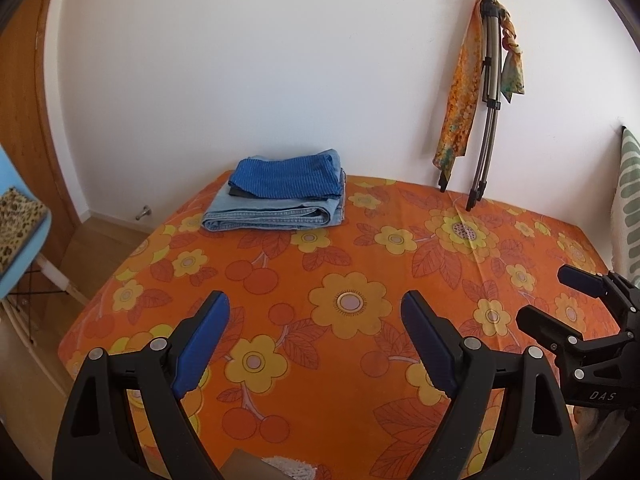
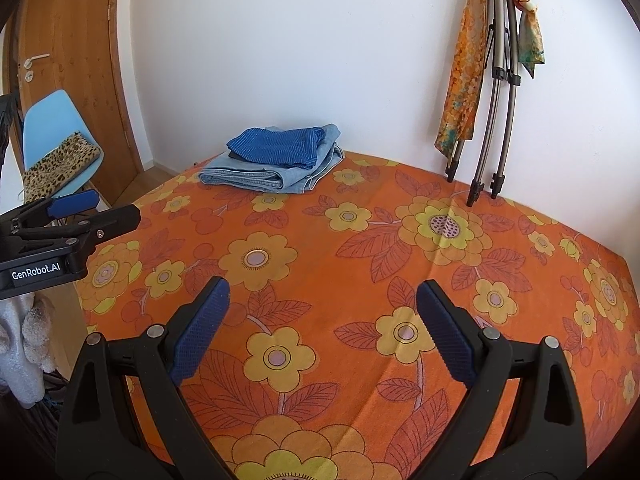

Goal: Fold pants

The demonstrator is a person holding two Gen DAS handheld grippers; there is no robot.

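Both grippers — left gripper (image 1: 316,324), right gripper (image 2: 322,314) — fingers spread, holding nothing. Folded pants (image 1: 276,196) stacked at bench (image 1: 400,264) far edge, well apart. Risk: grabbing top layer only — stack slumps, folds undone.

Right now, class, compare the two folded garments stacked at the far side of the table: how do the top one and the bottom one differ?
The dark blue striped garment is a deep, ribbed-looking blue; the light denim jeans are pale and washed. The striped garment lies on top and covers less area; the jeans lie underneath, their folded edge sticking out toward the camera. Both are folded and rest on the orange flowered tablecloth, untouched by either tongs.
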